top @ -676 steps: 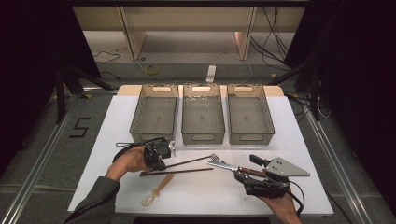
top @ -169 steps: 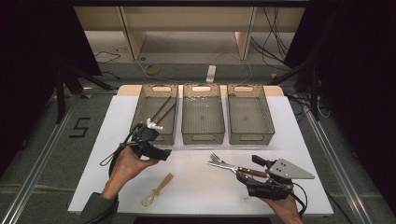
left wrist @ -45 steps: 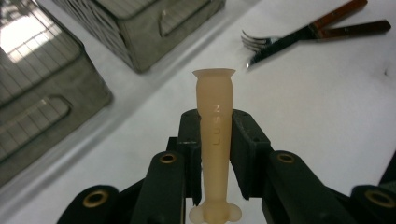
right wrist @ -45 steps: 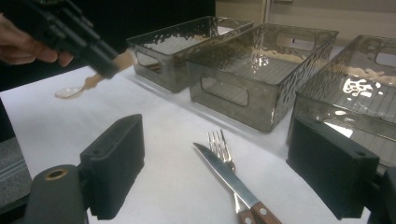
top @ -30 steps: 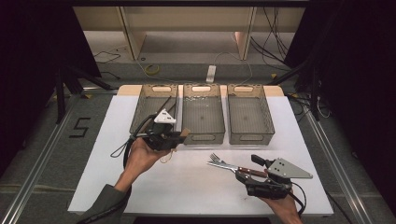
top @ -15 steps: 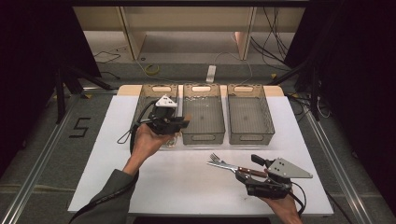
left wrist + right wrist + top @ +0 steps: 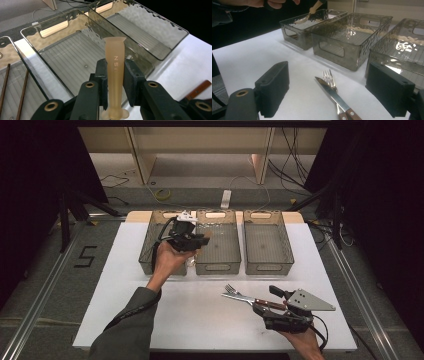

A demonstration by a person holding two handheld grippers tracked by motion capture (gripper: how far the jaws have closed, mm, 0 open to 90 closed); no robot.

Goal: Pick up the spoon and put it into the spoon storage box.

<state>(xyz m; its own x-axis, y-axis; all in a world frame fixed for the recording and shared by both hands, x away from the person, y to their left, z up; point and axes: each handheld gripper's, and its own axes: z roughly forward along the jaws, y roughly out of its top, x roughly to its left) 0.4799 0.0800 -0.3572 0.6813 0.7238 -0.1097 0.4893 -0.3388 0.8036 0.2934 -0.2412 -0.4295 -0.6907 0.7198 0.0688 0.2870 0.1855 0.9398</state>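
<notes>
Left gripper (image 7: 115,82) pinching wooden spoon (image 7: 114,75) by handle, long axis pointing forward over middle bin (image 7: 75,55), chopsticks (image 7: 15,92) in neighbouring bin. Right gripper (image 7: 334,92) resting on bench (image 7: 200,310), fingers (image 7: 273,87) spread around knife (image 7: 334,96) and fork (image 7: 329,77).

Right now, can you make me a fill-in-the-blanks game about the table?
The left tool is shut on a tan ____.
The table holds ____ bins.
The chopsticks lie in the ____ bin, seen from the high view.
Beside the fork lies a ____.
Missing words: spoon, three, left, knife.
</notes>
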